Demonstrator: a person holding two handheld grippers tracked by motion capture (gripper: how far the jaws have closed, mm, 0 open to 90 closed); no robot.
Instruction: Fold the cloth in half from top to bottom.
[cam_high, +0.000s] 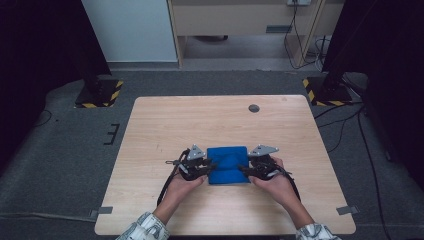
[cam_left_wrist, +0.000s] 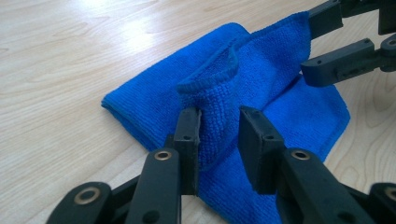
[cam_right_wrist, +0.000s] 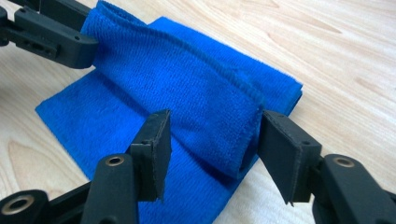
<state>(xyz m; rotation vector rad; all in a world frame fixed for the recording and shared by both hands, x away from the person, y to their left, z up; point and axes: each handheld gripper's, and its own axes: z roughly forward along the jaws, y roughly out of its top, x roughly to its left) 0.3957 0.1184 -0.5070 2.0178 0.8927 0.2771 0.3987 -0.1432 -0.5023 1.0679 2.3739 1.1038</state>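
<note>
folded blue microfibre cloth (cam_high: 228, 165) lies near the front edge of the light wooden table (cam_high: 150, 125). left gripper (cam_left_wrist: 219, 128) and right gripper (cam_right_wrist: 212, 135) both spread, straddling a raised fold without pinching. risk: the fold slumps flat and closing jaws catch nothing.

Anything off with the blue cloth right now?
Yes: the blue cloth isn't flat. A raised fold humps along it, its ends standing between the open jaws of the left hand-held gripper and right hand-held gripper.
</note>
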